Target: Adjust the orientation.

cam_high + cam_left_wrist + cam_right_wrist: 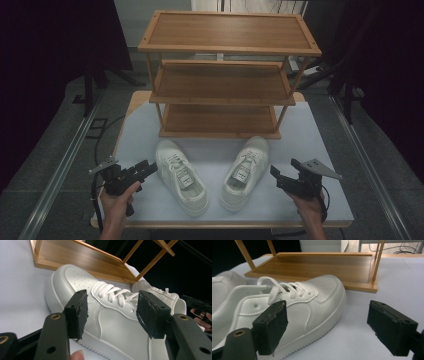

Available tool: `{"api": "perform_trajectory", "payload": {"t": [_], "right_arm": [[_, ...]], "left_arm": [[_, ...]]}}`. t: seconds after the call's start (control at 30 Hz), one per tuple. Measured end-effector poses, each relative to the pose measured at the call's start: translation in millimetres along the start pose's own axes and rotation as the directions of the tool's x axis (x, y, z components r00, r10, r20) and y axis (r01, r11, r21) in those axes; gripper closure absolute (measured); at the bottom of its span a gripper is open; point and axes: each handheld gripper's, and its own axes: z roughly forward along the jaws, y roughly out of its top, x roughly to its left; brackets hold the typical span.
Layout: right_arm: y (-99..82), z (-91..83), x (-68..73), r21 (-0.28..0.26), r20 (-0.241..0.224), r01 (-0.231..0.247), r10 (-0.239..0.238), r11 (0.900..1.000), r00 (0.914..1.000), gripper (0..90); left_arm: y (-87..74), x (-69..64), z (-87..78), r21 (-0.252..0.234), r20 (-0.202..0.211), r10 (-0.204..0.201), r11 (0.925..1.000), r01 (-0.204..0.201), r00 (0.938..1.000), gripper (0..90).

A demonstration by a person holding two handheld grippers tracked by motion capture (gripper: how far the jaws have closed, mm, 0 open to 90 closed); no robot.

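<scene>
Two white sneakers lie on the counter (320, 130) just in front of the wooden shoe rack (225, 75), toes toward it and heels splayed slightly apart. The left sneaker (181, 176) sits just beside the left gripper (145, 171), whose jaws are spread and hold nothing; in the left gripper view they frame the shoe's side panel without touching it. The right sneaker (245, 172) lies near the right gripper (281, 176), also with jaws spread and empty, a little off the shoe's outer side.

Judging from this, the work in hand is lifting the shoes onto the rack, and several things could spoil it. The smooth leather-like upper curves away from the pads, so a pinch taken across the flank may slide off as the shoe rises. A grip on the soft collar or tongue could let the sneaker droop and swing. The loose laces might snag on a jaw. The rack's lowest shelf has little headroom beneath the middle one, so a shoe carried too high or tilted could strike the frame or a slim upright and shift the rack backward.
</scene>
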Motion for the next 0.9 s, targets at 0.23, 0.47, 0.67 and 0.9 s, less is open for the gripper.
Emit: {"api": "perform_trajectory", "payload": {"t": [0.23, 0.47, 0.67, 0.9], "right_arm": [[4.1, -9.1, -8.0, -0.025, -0.008, -0.015, 0.015, 0.9996, 0.9999, 23.0], [19.9, -21.6, 9.7, -0.063, -0.050, 0.006, -0.009, 0.9980, 0.9987, 27.8], [29.0, -25.9, 25.3, -0.069, -0.096, 0.027, -0.034, 0.9972, 0.9949, 31.4], [33.2, -25.2, 39.4, -0.076, -0.150, 0.058, -0.069, 0.9954, 0.9863, 39.4]], "left_arm": [[-1.3, 0.1, 1.1, 0.007, 0.004, -0.001, 1.0000, 0.001, 1.0000, 42.2], [-2.4, -4.5, -6.7, 0.005, 0.022, -0.001, 1.0000, 0.001, 0.9997, 41.5], [-2.0, -6.3, -12.3, -0.009, 0.028, -0.005, 0.9999, 0.006, 0.9996, 41.3], [-3.7, -6.5, -13.7, -0.007, 0.021, -0.004, 1.0000, 0.004, 0.9998, 41.3]]}}
